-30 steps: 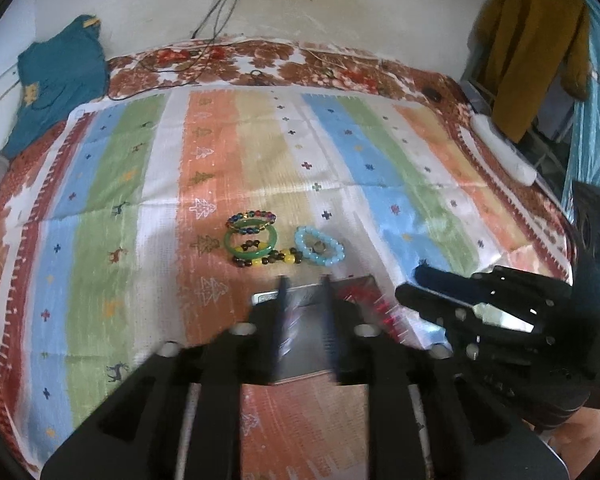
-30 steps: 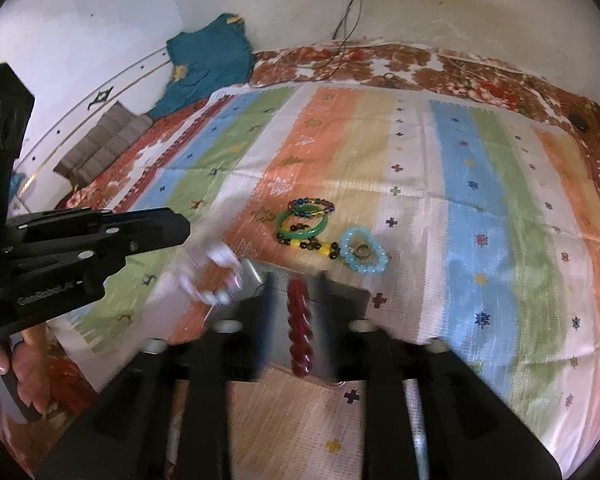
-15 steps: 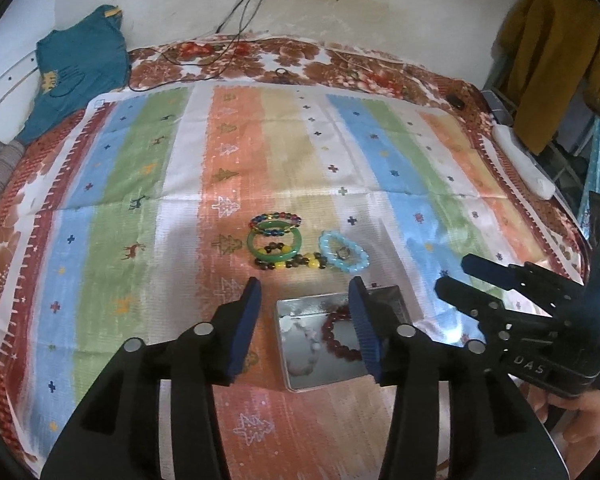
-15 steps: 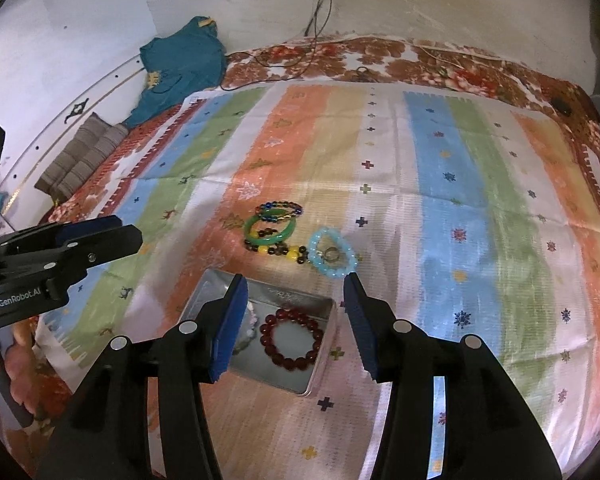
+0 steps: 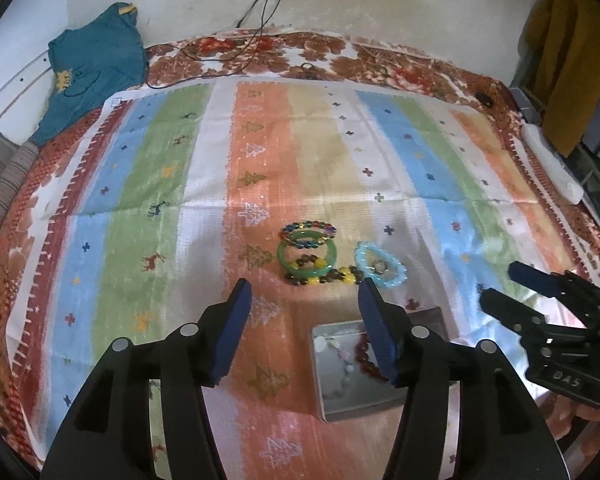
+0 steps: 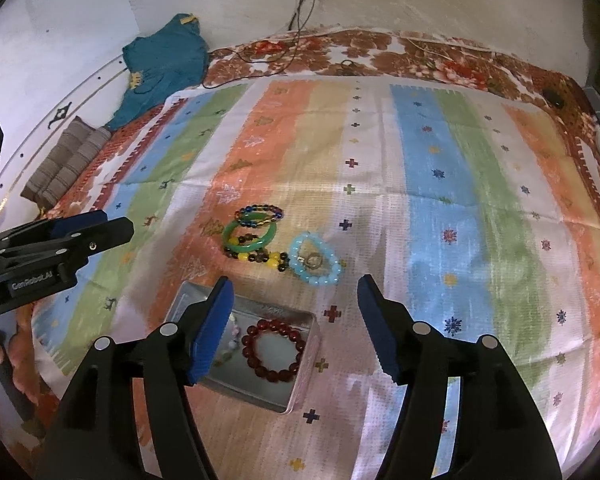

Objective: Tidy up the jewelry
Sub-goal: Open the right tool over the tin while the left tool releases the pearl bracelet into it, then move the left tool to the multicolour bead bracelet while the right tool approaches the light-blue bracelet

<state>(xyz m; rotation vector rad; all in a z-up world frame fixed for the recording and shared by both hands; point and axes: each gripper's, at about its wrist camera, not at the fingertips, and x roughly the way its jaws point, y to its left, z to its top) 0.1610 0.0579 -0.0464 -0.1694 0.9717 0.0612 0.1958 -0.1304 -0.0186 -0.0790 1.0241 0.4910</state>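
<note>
Both the left gripper [image 5: 304, 288] and right gripper [image 6: 294, 284] gape empty above a striped bedspread [image 6: 440, 184]; bracelets [image 6: 252, 236] lie beside a tin [image 6: 304, 364].

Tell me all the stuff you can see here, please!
Striped cloth: one, many colours, spread over the bed.
Metal tin: one, silver, near edge of the cloth.
Red bead bracelet: one, dark red, inside the tin.
Pale bead bracelet: one, whitish, inside the tin.
Green bangle: one, green, on the cloth beyond the tin.
Multicolour bead bracelet: one, leaning on the bangle.
Brown and yellow bead bracelet: one, under the bangle's near edge.
Light blue bead bracelet: one, right of the bangle.
Ring: one, inside the blue bracelet.
Teal shirt: one, far left corner.
Left claw: open, empty.
Right claw: open, empty.
</note>
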